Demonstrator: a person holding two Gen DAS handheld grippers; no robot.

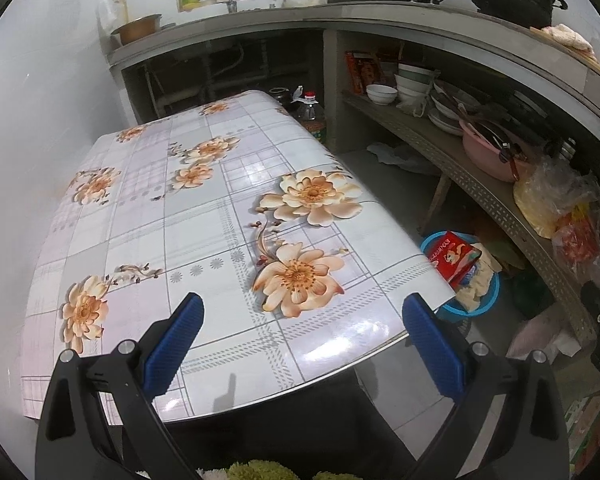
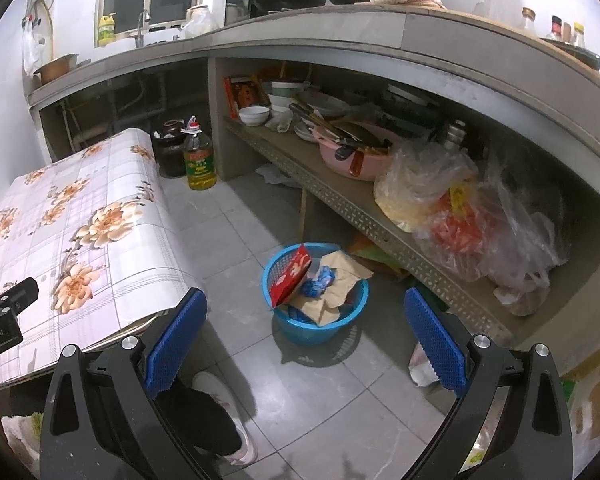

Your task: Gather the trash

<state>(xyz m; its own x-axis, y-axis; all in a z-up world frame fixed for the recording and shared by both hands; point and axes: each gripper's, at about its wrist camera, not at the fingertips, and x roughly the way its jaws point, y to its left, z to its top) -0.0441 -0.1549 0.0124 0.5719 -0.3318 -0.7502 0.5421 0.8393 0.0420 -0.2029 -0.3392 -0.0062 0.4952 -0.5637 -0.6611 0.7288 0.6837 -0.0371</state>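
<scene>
Both tools wide apart, right view only: oil bottle point(image 2: 198, 160), shoe point(image 2: 228, 412)

Left gripper point(image 1: 302, 316) gapes empty over floral table point(image 1: 204, 216); blue bin point(image 1: 488, 300) beyond

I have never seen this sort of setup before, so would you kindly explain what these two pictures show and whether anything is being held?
A person holds two handheld grippers, each carrying a fisheye camera that looks along its blue jaws. The left view shows the left gripper over a table with a flowered cover; nothing lies on the part seen. The right view shows the right gripper above the tiled floor, facing a blue basket that holds a red box and crumpled paper. Both jaws stand wide apart, holding nothing.
</scene>
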